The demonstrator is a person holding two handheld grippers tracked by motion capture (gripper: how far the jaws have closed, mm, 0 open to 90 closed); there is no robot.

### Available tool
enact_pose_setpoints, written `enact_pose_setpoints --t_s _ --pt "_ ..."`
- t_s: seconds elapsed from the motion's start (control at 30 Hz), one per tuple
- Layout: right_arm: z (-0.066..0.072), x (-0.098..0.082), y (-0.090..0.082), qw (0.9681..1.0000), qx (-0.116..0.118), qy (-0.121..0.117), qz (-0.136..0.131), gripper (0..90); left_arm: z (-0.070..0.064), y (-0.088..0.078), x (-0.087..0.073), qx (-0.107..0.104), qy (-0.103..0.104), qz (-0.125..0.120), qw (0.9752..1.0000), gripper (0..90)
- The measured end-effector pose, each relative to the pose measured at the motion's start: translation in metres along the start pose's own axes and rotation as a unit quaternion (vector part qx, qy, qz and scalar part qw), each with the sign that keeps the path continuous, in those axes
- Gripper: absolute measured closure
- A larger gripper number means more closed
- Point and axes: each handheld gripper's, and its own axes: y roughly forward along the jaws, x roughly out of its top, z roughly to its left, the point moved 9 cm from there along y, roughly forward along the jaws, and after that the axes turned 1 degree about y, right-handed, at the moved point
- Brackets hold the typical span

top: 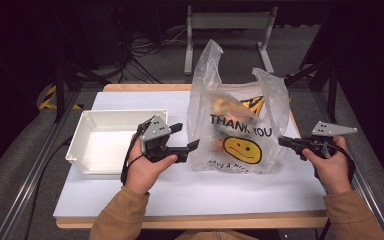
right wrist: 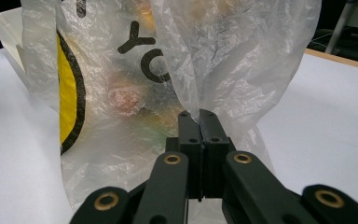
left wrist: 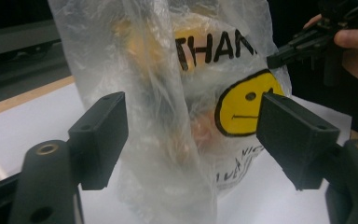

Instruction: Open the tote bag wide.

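Observation:
A clear plastic bag (top: 235,125) printed with "THANK YOU" and a yellow smiley face stands upright in the middle of the white table (top: 180,190). Blurred orange and yellowish items lie inside it. My left gripper (top: 186,136) is at the bag's left side. In the left gripper view its jaws stand wide, with a loose fold of the bag (left wrist: 168,116) between them and not pressed, so the left gripper (left wrist: 191,135) is open. My right gripper (top: 283,141) is at the bag's right edge. Up close, the right gripper (right wrist: 199,116) is shut on a fold of the bag (right wrist: 223,60).
An empty white rectangular tray (top: 87,125) sits on the table's left part, just behind the left hand. A grey metal stand (top: 227,22) and cables lie on the floor beyond the table. Metal rails run along both sides.

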Motion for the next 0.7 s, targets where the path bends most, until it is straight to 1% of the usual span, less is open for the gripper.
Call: enact_pose_setpoints --t_s 0.07,0.2,0.23,0.27,0.3,0.33,0.37,0.4,0.43,0.47,0.5,0.53,0.57,0.6,0.63,0.7 --pt "0.001 0.0 0.0 1.0 0.002 0.0 0.0 89.6 0.003 0.005 0.004 0.006 0.003 -0.006 1.0 27.7" --pt "0.002 0.001 0.0 1.0 0.004 0.0 -0.003 89.6 0.009 0.013 0.012 0.01 -0.003 -0.021 0.9997 29.3" --pt "0.002 0.001 -0.001 1.0 0.005 0.001 -0.003 89.6 0.01 0.015 0.014 0.009 -0.005 -0.025 0.9996 31.0" --pt "0.002 0.001 -0.001 1.0 0.005 0.001 -0.004 89.6 0.011 0.018 0.014 0.004 -0.005 -0.026 0.9997 33.3" --pt "0.002 0.002 -0.001 1.0 0.005 0.001 -0.005 89.6 0.011 0.021 0.013 0.0 -0.003 -0.024 0.9997 36.8" --pt "0.002 0.002 -0.001 1.0 0.004 0.0 -0.006 89.5 0.011 0.021 0.013 0.0 -0.003 -0.024 0.9997 44.2" --pt "0.002 0.002 -0.001 1.0 0.004 0.0 -0.006 89.5 0.012 0.024 0.011 -0.003 0.0 -0.021 0.9998 44.2" --pt "0.002 0.003 -0.002 1.0 0.005 0.001 -0.007 89.5 0.014 0.026 0.009 -0.002 0.006 -0.013 0.9999 51.7" --pt "0.002 0.003 -0.003 0.9999 0.005 0.002 -0.01 89.4 0.016 0.028 0.005 -0.003 0.009 -0.004 0.9999 71.6" --pt "0.002 0.003 -0.003 0.9999 0.005 0.002 -0.01 89.4 0.017 0.029 0.002 -0.004 0.007 0.002 1.0 71.6" --pt "0.002 0.003 -0.003 0.9999 0.004 0.002 -0.011 89.4 0.018 0.029 0.0 -0.005 0.002 0.006 1.0 78.1" --pt "0.002 0.003 -0.003 0.9999 0.005 0.003 -0.011 89.4 0.02 0.029 -0.004 -0.001 0.004 0.014 0.9999 81.7" --pt "0.002 0.003 -0.004 0.9999 0.005 0.002 -0.011 89.4 0.021 0.029 -0.007 0.002 0.003 0.015 0.9999 84.1" --pt "0.002 0.003 -0.003 0.9999 0.006 0.002 -0.011 89.5 0.021 0.029 -0.01 0.001 0.001 0.021 0.9998 86.5" --pt "0.002 0.002 -0.003 0.9999 0.006 0.002 -0.011 89.4 0.022 0.029 -0.012 0.003 0.003 0.024 0.9997 87.9" --pt "0.002 0.0 -0.001 1.0 0.007 0.001 -0.006 89.5 0.022 0.029 -0.023 0.006 0.008 0.039 0.9992 89.1"
